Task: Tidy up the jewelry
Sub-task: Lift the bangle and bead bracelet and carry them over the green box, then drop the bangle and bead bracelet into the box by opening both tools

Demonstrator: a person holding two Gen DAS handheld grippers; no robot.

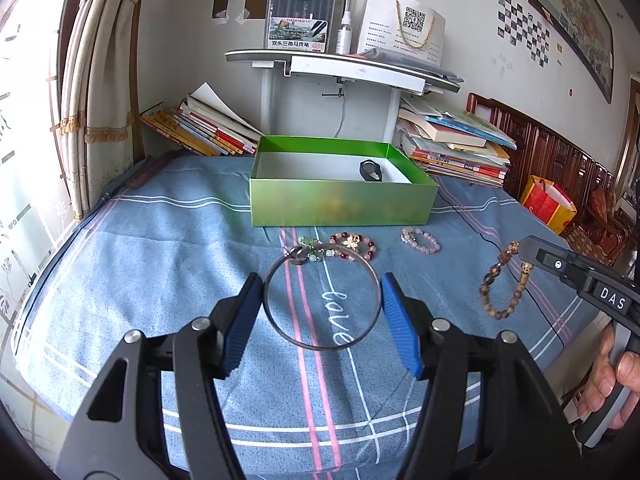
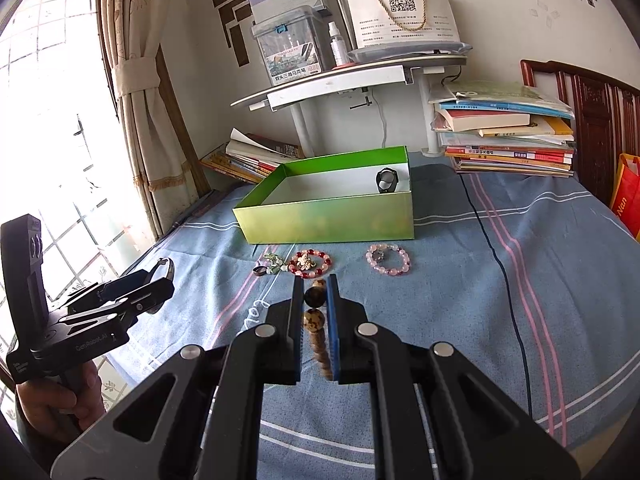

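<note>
Left gripper [image 1: 322, 308] holds a thin metal bangle [image 1: 320, 346] across its blue pads, jaws about half spread, while the right gripper [image 2: 316, 320] is pinched nearly shut on a brown wooden-bead bracelet [image 2: 314, 320] above the bed [image 1: 160, 240]. At twelve o'clock from both sits the green box [image 1: 340, 204] with a black watch [image 1: 370, 170] inside. Between box and grippers lie a red-and-pink bead bracelet [image 1: 354, 246], a pale pink bracelet [image 1: 420, 240] at one o'clock, and a small green charm piece [image 1: 308, 248].

My fingers [image 2: 298, 320] cover most of the brown bead bracelet [image 2: 313, 322]. Print on the white sheet [image 1: 400, 24] at one o'clock is too small to read. My right hand [image 1: 614, 380] is cut off by the frame edge.
</note>
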